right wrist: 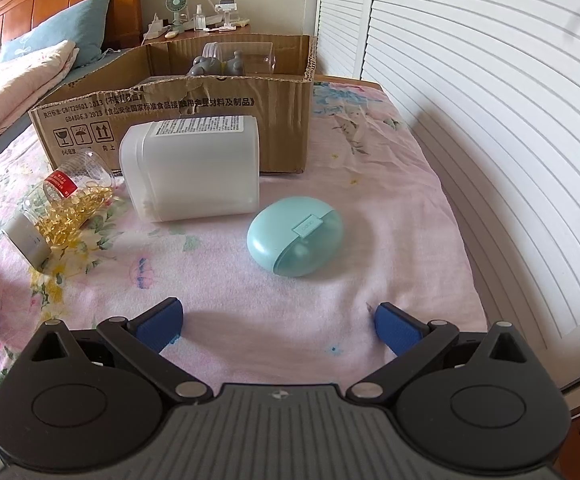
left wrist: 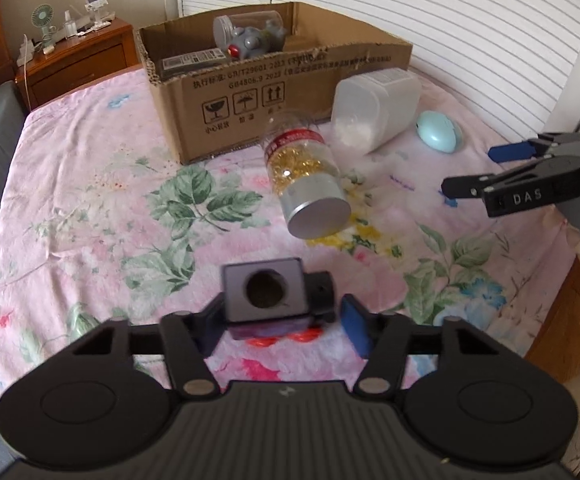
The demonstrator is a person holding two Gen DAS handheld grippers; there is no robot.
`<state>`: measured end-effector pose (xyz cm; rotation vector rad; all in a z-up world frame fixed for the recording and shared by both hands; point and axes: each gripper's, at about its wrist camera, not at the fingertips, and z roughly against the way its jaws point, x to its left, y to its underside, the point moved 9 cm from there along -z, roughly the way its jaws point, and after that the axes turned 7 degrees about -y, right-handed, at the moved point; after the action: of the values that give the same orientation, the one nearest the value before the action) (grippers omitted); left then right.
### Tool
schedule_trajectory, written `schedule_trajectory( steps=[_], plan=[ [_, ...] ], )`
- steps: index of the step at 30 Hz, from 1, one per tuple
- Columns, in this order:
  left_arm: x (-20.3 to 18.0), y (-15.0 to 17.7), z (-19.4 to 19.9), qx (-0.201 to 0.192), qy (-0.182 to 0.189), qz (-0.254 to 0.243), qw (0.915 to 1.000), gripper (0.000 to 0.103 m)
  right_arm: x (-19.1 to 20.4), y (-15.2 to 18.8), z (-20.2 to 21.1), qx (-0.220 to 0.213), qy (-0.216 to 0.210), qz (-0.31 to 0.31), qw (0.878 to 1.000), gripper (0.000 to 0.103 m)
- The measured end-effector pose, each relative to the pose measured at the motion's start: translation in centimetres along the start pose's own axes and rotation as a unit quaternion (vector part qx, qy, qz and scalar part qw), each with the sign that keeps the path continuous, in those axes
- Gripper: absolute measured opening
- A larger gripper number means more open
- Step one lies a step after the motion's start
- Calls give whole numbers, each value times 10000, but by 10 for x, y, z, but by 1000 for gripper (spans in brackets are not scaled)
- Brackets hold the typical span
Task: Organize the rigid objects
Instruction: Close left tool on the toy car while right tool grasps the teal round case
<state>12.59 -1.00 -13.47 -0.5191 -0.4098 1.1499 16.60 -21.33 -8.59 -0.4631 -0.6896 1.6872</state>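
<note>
Left gripper (left wrist: 280, 326) pinches a blurry toy (left wrist: 268, 300) by its boxy sides: stiff, light, safe there. Right gripper (right wrist: 276, 326) hangs spread, empty.

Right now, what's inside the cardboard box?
In the cardboard box I can see a clear jar with a grey lid, lying over a grey toy, and a flat dark packet. The box walls hide the bottom.
</note>
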Motion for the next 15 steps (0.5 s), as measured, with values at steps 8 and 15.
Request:
schedule_trajectory(
  steps=[8, 15],
  plan=[
    [11, -3, -3, -4, -12, -17, 10000, 55, -2, -3, -1, 63, -182, 216, 9996, 103],
    [11, -5, -5, -40, -39, -22, 10000, 54, -13, -19, -13, 108, -455, 540, 9974, 103]
  ],
)
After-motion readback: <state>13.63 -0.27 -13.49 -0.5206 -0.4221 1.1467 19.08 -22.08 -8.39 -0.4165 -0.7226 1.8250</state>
